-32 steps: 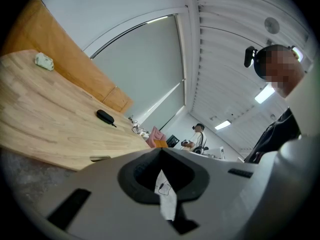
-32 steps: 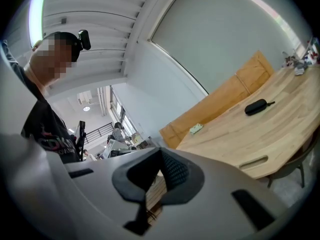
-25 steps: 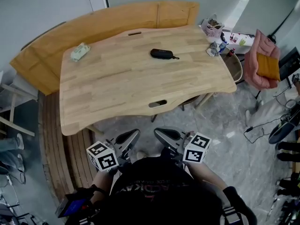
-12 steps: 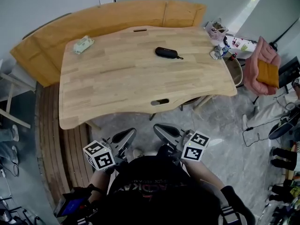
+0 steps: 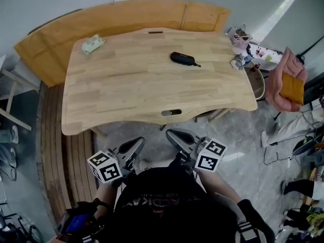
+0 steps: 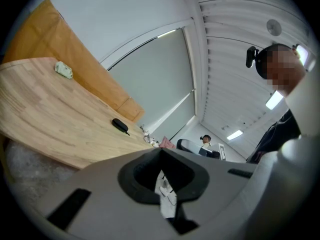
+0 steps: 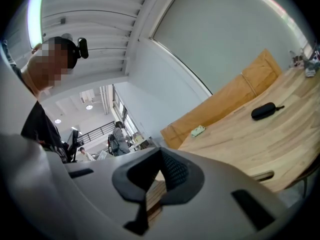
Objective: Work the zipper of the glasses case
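Black glasses case lies on the far right part of the wooden table. Left gripper and right gripper sit near the person's body, well apart from it. All 2 have jaws pressed together, nothing between.

The glasses case, far across the table, is showing too small for its zipper's state to be read. The pale thing at the far left corner is looking too small to name. The person's dark top is covering the hands behind the left gripper and right gripper.
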Motion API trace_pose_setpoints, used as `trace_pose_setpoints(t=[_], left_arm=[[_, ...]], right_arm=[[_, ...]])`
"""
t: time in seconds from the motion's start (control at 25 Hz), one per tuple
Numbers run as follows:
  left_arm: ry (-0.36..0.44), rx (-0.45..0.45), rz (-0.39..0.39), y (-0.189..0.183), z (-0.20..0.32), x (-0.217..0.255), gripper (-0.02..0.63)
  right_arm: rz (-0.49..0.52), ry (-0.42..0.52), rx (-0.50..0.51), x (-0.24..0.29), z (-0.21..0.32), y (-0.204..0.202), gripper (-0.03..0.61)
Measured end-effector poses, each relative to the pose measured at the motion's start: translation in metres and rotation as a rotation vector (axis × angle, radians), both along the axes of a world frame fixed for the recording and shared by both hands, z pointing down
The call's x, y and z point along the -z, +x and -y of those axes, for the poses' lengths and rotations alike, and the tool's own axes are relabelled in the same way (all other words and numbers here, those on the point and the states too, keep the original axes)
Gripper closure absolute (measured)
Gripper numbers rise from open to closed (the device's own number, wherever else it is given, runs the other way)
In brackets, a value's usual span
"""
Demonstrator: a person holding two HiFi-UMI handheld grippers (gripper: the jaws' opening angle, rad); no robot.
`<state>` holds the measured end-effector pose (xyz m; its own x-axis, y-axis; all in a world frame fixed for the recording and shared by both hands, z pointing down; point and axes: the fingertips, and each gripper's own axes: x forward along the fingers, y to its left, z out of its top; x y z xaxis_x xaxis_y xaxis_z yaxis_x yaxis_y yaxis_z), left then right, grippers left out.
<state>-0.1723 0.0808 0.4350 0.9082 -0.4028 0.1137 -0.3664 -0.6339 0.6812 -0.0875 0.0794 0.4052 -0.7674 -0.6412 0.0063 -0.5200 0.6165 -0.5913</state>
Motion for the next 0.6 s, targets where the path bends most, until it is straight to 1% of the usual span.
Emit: trace_pose_setpoints(t=[0.16, 0.36, 0.52, 0.6], left_arm=[[-0.004, 0.025, 0.002, 0.023, 0.012, -0.003, 0.604], [-0.005, 0.065, -0.002, 0.065, 0.036, 0.003, 0.604], [-0.014, 0.086, 0.011, 0.090, 0.053, 0.005, 0.604], [-0.022, 0.094, 0.022, 0.100, 0.059, 0.003, 0.604]], right_arm=[[-0.005, -0.016, 0.005, -0.007, 0.016, 0.030, 0.565], [-0.037, -0.033, 0.046, -0.009, 0.044, 0.074, 0.565], [-0.084, -0.018, 0.070, -0.012, 0.074, 0.106, 0.565], [-0.108, -0.006, 0.064, -0.015, 0.089, 0.122, 0.565]])
